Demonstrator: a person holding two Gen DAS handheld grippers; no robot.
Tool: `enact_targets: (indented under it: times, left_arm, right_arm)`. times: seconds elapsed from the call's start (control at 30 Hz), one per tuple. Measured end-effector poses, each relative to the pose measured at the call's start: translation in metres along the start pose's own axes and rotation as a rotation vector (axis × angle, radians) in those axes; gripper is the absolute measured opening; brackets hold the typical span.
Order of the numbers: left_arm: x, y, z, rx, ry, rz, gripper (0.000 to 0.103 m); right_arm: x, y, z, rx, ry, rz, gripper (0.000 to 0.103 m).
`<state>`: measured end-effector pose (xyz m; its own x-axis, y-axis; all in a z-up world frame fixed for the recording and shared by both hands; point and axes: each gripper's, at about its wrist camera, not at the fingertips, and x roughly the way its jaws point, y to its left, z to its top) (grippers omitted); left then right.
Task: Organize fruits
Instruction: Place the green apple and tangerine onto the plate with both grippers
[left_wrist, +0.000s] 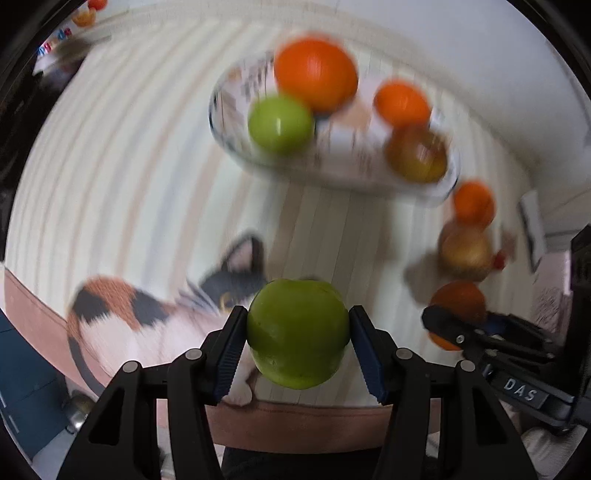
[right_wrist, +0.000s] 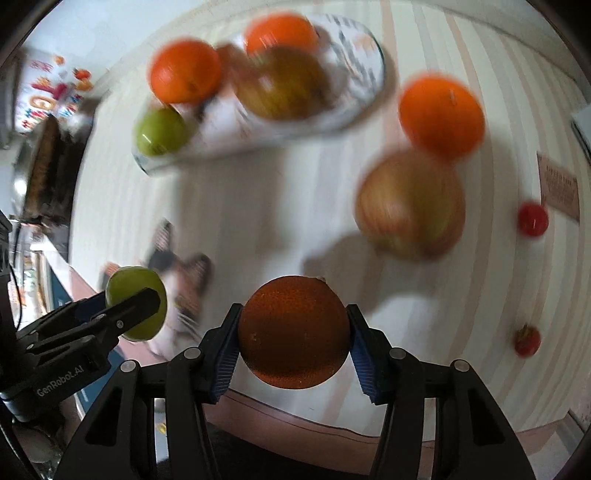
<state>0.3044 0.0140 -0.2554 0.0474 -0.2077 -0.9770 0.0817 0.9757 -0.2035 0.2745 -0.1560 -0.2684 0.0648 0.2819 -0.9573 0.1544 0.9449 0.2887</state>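
Left hand-held gripper (left_wrist: 297, 345): both pads clamped on a green apple (left_wrist: 297, 334), held above the near table edge. Right hand-held gripper (right_wrist: 293, 341): pads clamped on an orange (right_wrist: 293, 332), also off the table. The two sit side by side; each shows in the other's view.

Under the left one, a calico cat print (left_wrist: 155, 314) on the striped tablecloth (left_wrist: 129, 166).

Further out, an oval patterned plate (left_wrist: 343, 162) on the table (right_wrist: 258, 206) holds a green apple (left_wrist: 280, 123), two oranges (left_wrist: 316, 74) (left_wrist: 402, 103) and a red-green apple (left_wrist: 417, 153).

Loose on the cloth right of the plate: an orange (right_wrist: 441, 114) touching a striped apple (right_wrist: 410, 205) nearer the grippers.

Far right in the right wrist view: two small red fruits (right_wrist: 532, 218) (right_wrist: 527, 339), well apart; kind unclear.

Both views motion-blurred beyond the grippers.
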Motion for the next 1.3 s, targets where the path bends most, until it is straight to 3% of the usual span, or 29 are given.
enact_targets:
  times: [0.17, 0.3, 0.43, 0.6, 0.77, 0.83, 0.93, 1.0, 1.07, 1.3]
  left_arm:
    - [-0.043, 0.011, 0.056, 0.005, -0.090, 0.014, 0.054]
    - [-0.048, 0.026, 0.098, 0.007, -0.116, 0.059, 0.054]
    - [-0.029, 0.038, 0.141, -0.007, -0.074, 0.078, 0.054]
    - [0.014, 0.049, 0.174, -0.002, 0.015, 0.108, 0.054]
    - [0.044, 0.049, 0.183, 0.007, 0.092, 0.131, 0.054]
    - [0.050, 0.050, 0.185, 0.001, 0.111, 0.120, 0.054]
    - [0.048, 0.051, 0.186, -0.007, 0.093, 0.090, 0.061]
    - [0.044, 0.053, 0.187, -0.015, 0.086, 0.090, 0.075]
    - [0.041, 0.056, 0.186, -0.023, 0.077, 0.078, 0.083]
    - [0.020, 0.067, 0.166, -0.058, 0.034, 0.076, 0.083]
  right_arm:
    - [-0.036, 0.023, 0.047, -0.024, -0.095, 0.051, 0.057]
    - [-0.045, 0.049, 0.086, -0.058, -0.142, 0.039, 0.057]
    - [-0.028, 0.064, 0.120, -0.089, -0.119, 0.010, 0.057]
    - [0.011, 0.072, 0.131, -0.105, -0.060, -0.034, 0.057]
    - [0.029, 0.067, 0.131, -0.079, -0.029, -0.024, 0.058]
    - [0.029, 0.067, 0.131, -0.075, -0.028, -0.021, 0.064]
    - [0.030, 0.068, 0.133, -0.070, -0.019, -0.011, 0.076]
    - [0.030, 0.068, 0.134, -0.069, -0.014, -0.024, 0.082]
    - [0.029, 0.070, 0.134, -0.068, -0.012, -0.035, 0.088]
    - [0.015, 0.074, 0.129, -0.080, -0.040, -0.088, 0.094]
